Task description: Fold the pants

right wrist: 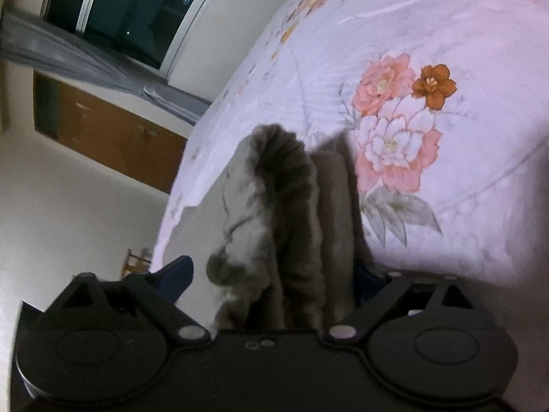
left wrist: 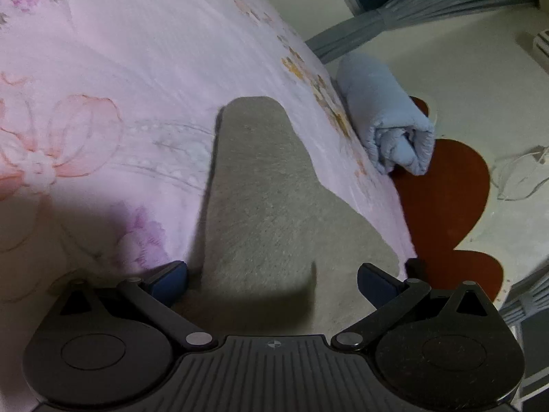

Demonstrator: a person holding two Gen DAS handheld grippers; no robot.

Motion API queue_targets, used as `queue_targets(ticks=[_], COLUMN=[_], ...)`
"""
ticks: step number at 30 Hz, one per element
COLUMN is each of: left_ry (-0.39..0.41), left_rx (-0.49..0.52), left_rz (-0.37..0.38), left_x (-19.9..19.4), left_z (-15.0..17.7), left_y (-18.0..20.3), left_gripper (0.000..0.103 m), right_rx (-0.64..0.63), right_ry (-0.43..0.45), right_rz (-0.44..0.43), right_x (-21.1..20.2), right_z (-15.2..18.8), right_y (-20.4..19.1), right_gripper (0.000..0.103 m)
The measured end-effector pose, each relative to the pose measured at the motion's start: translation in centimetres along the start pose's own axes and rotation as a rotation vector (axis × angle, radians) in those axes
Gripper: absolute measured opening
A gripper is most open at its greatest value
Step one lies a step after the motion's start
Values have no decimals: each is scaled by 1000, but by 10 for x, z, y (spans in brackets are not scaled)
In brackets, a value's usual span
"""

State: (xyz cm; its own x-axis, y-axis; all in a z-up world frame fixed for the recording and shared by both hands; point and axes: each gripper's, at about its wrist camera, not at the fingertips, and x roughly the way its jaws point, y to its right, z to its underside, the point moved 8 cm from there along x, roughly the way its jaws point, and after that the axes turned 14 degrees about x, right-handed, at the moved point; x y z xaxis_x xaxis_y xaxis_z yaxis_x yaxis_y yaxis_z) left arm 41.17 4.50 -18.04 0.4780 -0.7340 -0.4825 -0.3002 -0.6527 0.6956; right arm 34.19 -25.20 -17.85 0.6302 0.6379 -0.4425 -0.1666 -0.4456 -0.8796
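While the grey-beige pants point(left wrist: 274, 185) lie on the bed point(left wrist: 137, 68), both claws are seen spread wide with nothing pressed between the pads. The left claw point(left wrist: 272, 279) is held just above the pants, its blue pads either side of a flat, folded leg that runs away from the camera across the pink floral bedspread; no contact with the fabric can be confirmed. A rolled light-blue blanket point(left wrist: 387, 113) is noted at the bed's edge, beyond the pants, with a rust-red mat point(left wrist: 446, 199) on the floor beside the bed.

In the right wrist view the pants point(right wrist: 284, 213) are bunched and rumpled, rising between the pads of the right claw point(right wrist: 271, 281). The fabric is seen between the pads, but the far pad is mostly hidden behind it. A printed flower cluster point(right wrist: 394, 130) is recorded on the bedspread beside the pants. A dark window point(right wrist: 130, 7) and grey curtain point(right wrist: 68, 58) are visible past the bed.
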Motion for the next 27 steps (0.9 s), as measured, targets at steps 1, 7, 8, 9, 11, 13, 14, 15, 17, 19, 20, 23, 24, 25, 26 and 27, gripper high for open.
queue_targets(ticks=[1, 7, 8, 9, 11, 13, 14, 15, 17, 19, 20, 23, 24, 25, 26, 27], left_ry=[2, 19, 0, -10, 34, 80, 108, 128, 164, 204, 223, 243, 235, 220, 202, 179], left_rx=[-10, -5, 5, 9, -17, -13, -2, 1, 29, 35, 32, 14, 12, 14, 6, -13], left_rz=[12, 19, -1, -58, -35, -5, 15, 29, 17, 7, 3, -2, -12, -33, -52, -78], left_x=[0, 7, 9, 10, 4, -5, -10, -13, -22, -26, -27, -21, -15, -8, 2, 15], left_z=[0, -2, 2, 5, 5, -1, -7, -13, -33, -59, -71, -106, -114, -119, -123, -125], left_y=[-2, 1, 2, 0, -1, 6, 12, 17, 22, 16, 11, -12, -21, -32, -43, -58], left_gripper=[103, 84, 50, 40, 32, 28, 27, 27, 27, 27, 27, 27, 27, 28, 28, 30], right_rx=[-4, -167, -186, -207, -252, -313, -338, -362, -399, -421, -425, -411, -406, -401, -391, -385], right_ry=[-21, -69, -61, -53, -39, -43, -49, -52, -62, -60, -61, -75, -83, -93, -107, -116], right_rz=[-5, 70, 59, 46, 12, -25, -36, -51, -71, -81, -88, -106, -102, -95, -79, -43], right_x=[1, 14, 14, 12, 4, 2, 1, 2, 8, 26, 34, 68, 81, 95, 108, 123], right_z=[-1, 10, 13, 15, 15, 14, 14, 12, 2, -16, -26, -56, -65, -72, -77, -83], right_y=[0, -18, -22, -28, -41, -61, -72, -83, -105, -125, -132, -144, -144, -140, -134, -123], right_gripper=[87, 49, 48, 47, 45, 44, 44, 44, 44, 43, 43, 42, 42, 42, 43, 43])
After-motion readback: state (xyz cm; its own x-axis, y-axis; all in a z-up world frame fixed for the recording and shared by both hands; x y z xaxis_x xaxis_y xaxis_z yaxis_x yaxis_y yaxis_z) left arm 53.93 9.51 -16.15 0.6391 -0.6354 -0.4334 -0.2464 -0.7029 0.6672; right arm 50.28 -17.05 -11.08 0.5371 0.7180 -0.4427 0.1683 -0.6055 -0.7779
